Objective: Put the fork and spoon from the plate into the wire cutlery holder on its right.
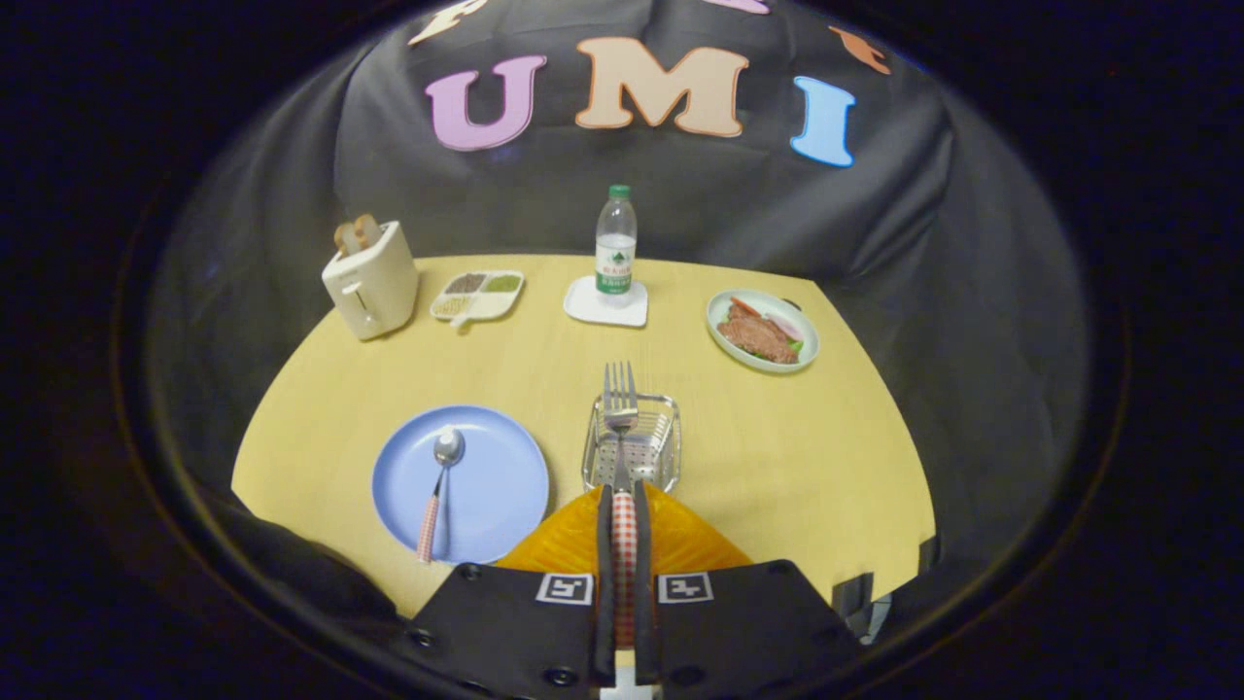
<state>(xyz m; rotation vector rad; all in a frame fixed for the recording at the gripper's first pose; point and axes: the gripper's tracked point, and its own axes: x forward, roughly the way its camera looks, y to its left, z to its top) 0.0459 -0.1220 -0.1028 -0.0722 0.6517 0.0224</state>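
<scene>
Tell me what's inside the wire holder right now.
Nothing visibly rests inside the wire holder. The fork, gripped by the gripper, overlaps it, hiding part of its floor.

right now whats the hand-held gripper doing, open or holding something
hand-held gripper: shut on the fork, gripping its checked handle, tines pointing ahead over the wire cutlery holder.

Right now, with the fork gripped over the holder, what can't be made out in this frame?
- Fork: handle end, hidden between the gripper fingers, gripper view.
- Wire cutlery holder: near wall and part of its inside, behind fork and fingers.
- Spoon on blue plate: bowl detail too small.
- Bottle: label too small.
</scene>
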